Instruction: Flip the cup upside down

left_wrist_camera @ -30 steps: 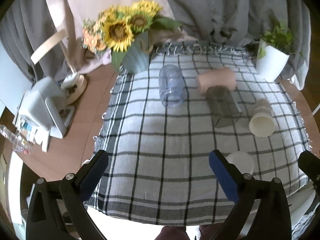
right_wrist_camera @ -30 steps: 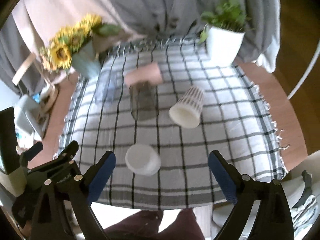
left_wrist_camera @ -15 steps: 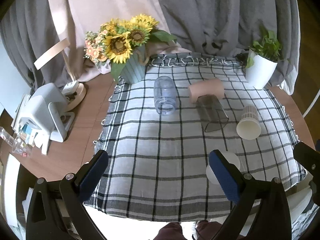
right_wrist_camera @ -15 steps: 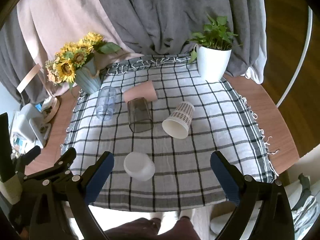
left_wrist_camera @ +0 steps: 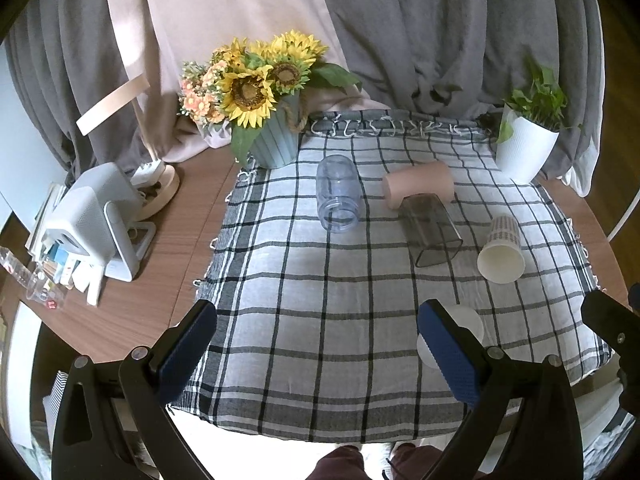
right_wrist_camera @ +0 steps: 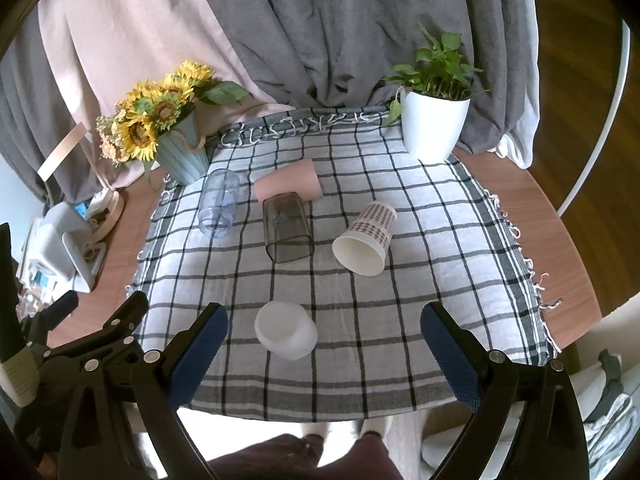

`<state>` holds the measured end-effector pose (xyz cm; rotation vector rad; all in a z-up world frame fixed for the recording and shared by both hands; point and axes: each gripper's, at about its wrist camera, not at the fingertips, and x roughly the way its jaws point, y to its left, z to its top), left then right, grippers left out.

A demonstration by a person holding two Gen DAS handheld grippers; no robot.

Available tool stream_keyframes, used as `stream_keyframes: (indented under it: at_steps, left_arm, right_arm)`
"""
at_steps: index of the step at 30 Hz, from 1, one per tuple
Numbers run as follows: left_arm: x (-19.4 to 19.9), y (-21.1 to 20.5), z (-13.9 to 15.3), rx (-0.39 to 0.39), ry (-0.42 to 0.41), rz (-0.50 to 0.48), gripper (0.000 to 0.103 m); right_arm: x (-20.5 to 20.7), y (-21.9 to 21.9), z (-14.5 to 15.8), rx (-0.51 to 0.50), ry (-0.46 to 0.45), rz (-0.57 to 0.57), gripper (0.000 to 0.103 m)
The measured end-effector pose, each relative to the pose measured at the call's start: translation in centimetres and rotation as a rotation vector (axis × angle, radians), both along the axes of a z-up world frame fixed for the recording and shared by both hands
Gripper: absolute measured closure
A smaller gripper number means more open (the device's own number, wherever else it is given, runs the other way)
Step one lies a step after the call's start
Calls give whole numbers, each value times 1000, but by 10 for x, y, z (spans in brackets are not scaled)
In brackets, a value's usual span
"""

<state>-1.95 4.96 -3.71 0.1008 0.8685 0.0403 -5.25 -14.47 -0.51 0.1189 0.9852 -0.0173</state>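
Observation:
Several cups rest on a checked cloth. A white cup stands upside down near the front edge; it also shows in the left wrist view, partly behind a finger. A patterned paper cup, a dark smoked tumbler, a pink cup and a clear bluish jar lie on their sides. My left gripper and right gripper are open, empty and held above the front edge.
A sunflower vase stands at the back left of the cloth and a white plant pot at the back right. A white device and clutter sit on the wooden table to the left. Curtains hang behind.
Both grippers have pulled back and up from the table, so the cups look smaller and farther. No cup has moved. Both stay open.

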Motion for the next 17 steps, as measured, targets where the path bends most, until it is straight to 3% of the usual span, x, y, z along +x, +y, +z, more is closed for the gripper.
stream_keyframes:
  at_steps: [17]
  left_arm:
    - [2, 3, 2, 1, 1, 3, 0]
  right_arm:
    - [1, 1, -2, 2, 5, 2, 6]
